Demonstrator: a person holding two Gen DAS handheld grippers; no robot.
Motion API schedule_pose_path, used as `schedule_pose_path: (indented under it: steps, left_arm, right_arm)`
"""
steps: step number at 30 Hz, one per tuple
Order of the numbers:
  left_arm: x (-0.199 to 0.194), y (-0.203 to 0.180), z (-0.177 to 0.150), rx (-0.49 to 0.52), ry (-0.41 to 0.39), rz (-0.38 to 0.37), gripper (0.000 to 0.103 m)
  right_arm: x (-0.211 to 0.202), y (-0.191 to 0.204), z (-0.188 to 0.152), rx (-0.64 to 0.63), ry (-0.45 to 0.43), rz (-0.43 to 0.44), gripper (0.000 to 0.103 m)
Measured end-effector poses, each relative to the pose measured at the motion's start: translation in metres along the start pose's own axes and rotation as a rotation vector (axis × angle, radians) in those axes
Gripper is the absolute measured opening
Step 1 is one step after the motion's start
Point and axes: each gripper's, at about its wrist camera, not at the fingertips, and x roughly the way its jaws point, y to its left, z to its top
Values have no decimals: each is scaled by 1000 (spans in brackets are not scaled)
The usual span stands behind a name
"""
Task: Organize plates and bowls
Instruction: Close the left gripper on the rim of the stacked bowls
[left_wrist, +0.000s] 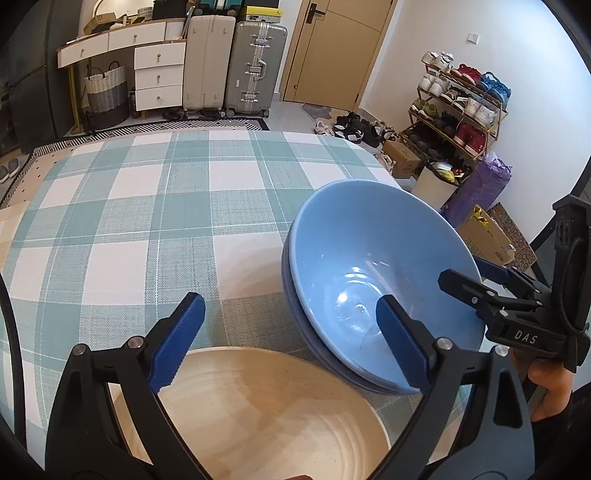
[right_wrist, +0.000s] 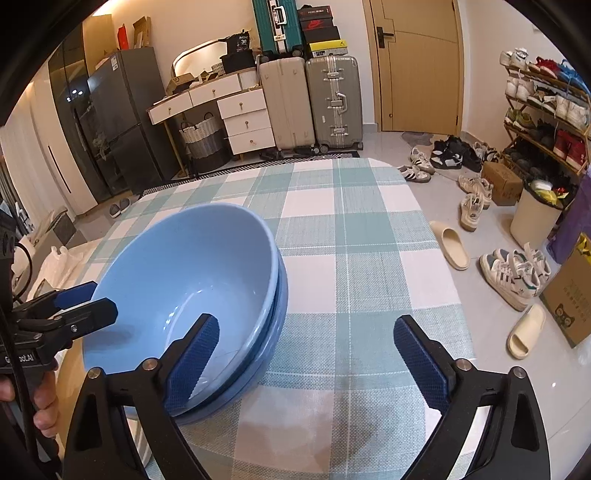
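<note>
Two light blue bowls (left_wrist: 354, 258) are seen nested together on the worktop (left_wrist: 147, 206), which is covered by a green and white checked cloth. A cream plate (left_wrist: 258, 413) lies just beside them. The left hand-held gripper (left_wrist: 291, 339) is held wide over the plate's edge, nothing gripped. The right hand-held gripper (right_wrist: 306, 354) is also wide, its left pad (right_wrist: 192, 362) inside the upper bowl's rim.

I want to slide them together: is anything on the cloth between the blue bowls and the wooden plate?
No, only bare checked cloth separates blue bowls from wooden plate, per left wrist view.
</note>
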Motion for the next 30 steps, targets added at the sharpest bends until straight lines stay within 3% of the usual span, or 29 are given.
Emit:
schedule_pose_path:
  steps: [2,8,12,19,30]
  left_arm:
    - [2,-1,0,3,5,-5,87]
    - [13,-2,-1,4,47,-24,59]
    - [15,-5,-1,3,58,-86,38]
    - [17,-11,0,21,64,-61,35]
    - [11,-16,0,40,64,-35,33]
  right_arm:
    - [2,0,1,4,7,19,87]
    - [7,10,-1,-16,31,55,71]
    - [8,13,-2,-17,34,73,58]
    - [6,23,-2,-53,32,76,39]
    - [-1,26,-3,-63,33,52,39]
